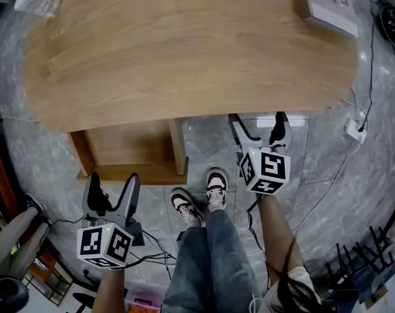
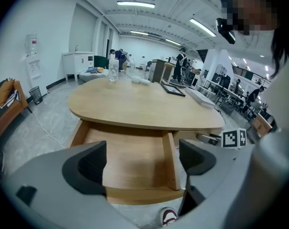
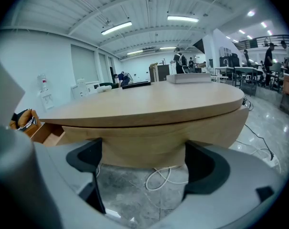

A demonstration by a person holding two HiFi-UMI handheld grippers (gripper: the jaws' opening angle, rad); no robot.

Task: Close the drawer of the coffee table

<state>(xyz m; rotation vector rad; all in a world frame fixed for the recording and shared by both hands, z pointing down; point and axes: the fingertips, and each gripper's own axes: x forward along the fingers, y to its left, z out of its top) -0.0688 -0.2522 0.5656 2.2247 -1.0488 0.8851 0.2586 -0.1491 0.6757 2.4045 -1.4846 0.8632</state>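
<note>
The oval wooden coffee table [image 1: 184,44] fills the top of the head view. Its drawer [image 1: 128,150] stands pulled out at the near left, empty inside. My left gripper [image 1: 112,189] hangs open just in front of the drawer's front panel [image 1: 135,173], not touching it; in the left gripper view the drawer [image 2: 134,161] lies straight ahead between the jaws. My right gripper [image 1: 261,128] is open at the table's near right edge, holding nothing; in its view the table's side [image 3: 149,142] is right ahead.
The person's shoes [image 1: 200,197] stand on the grey floor between the grippers. Cables [image 3: 158,178] lie under the table and a power strip [image 1: 354,130] at right. A book [image 1: 328,2] and a bottle [image 2: 113,70] rest on the tabletop. A chair [image 1: 14,240] stands at lower left.
</note>
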